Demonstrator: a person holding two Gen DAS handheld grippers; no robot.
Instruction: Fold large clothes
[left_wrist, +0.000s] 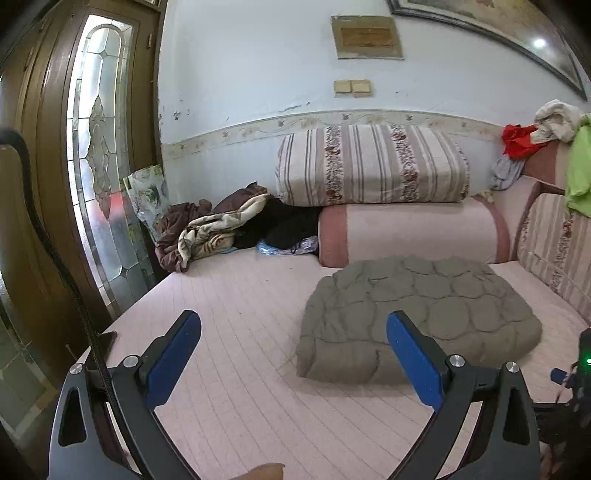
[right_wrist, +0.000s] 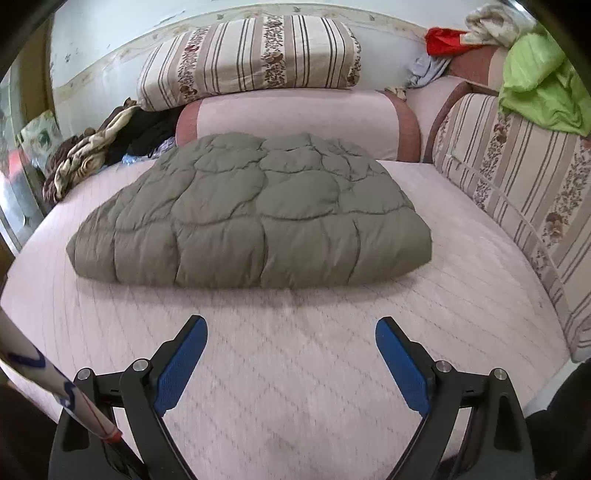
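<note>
From my left wrist camera, the left tool (left_wrist: 293, 325) stands wide apart and empty above the pink bed (left_wrist: 229, 295), with the folded grey quilted coat (left_wrist: 417, 314) lying ahead to its right. From my right wrist camera, the right tool (right_wrist: 291, 332) also gapes empty, the coat (right_wrist: 255, 214) ahead mid-bed, apart from it.

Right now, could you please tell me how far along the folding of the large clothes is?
Done, apparently: the grey-green quilted padded garment lies as a compact folded bundle on the pink quilted bed cover. In hand: nothing; the left hand-held gripper and right hand-held gripper are open and empty. Possibly left: the lime-green cloth draped unfolded on the striped cushion.
</note>
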